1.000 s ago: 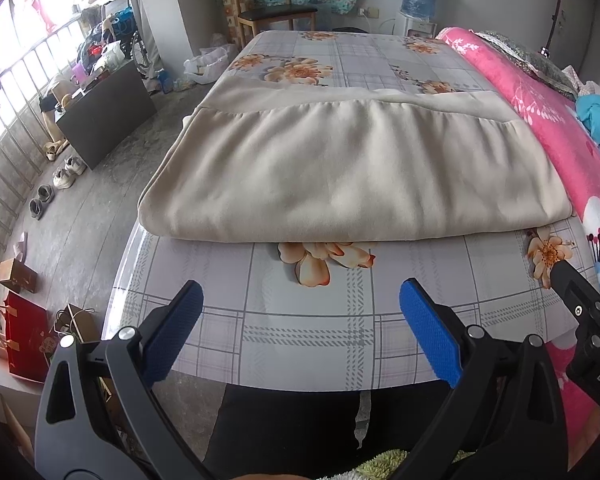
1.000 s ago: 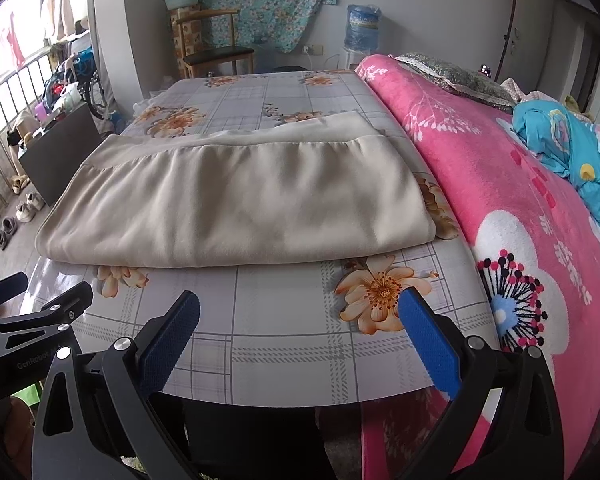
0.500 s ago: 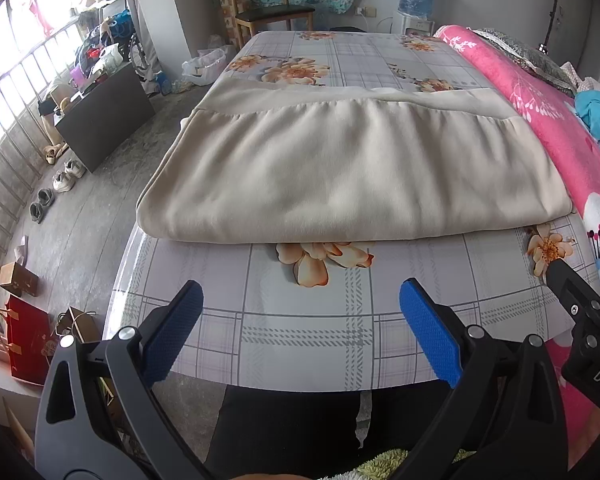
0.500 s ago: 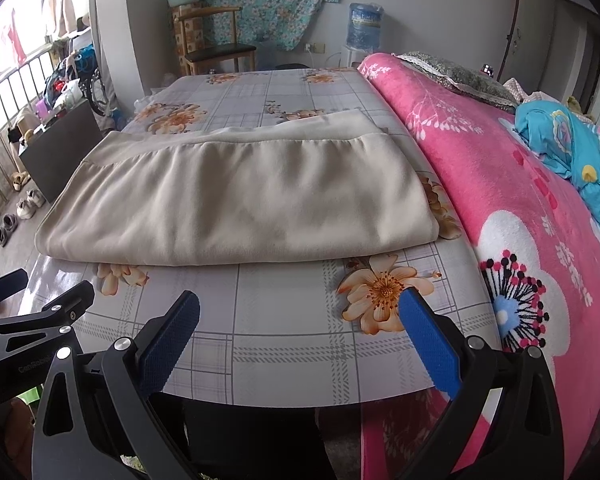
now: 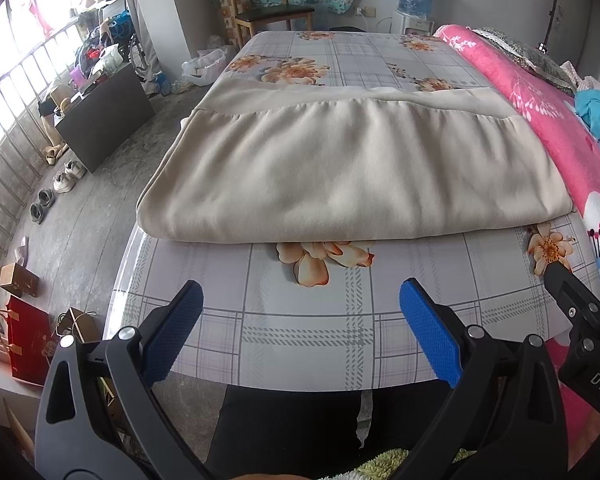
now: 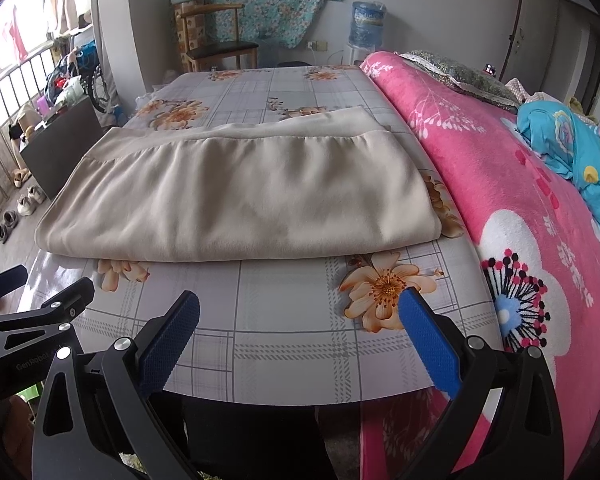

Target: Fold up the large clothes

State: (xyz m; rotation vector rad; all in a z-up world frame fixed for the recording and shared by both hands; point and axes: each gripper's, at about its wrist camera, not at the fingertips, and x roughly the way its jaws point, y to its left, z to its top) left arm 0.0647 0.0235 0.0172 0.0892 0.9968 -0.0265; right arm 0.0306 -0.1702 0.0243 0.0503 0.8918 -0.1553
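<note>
Beige garment (image 5: 352, 176), soft and folded rectangular, lies flat; left claw (image 5: 300, 292) and right claw (image 6: 300, 304) gape apart.

Both grippers just hang side by side, left gripper (image 5: 300, 320) and right gripper (image 6: 300, 328), jaws spread wide, holding nothing.

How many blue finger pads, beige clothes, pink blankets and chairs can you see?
Blue fingers, left gripper: 2
Blue fingers, right gripper: 2
Beige folded garment: 1
Pink blanket: 1
Wooden chair: 1
Total: 7
</note>
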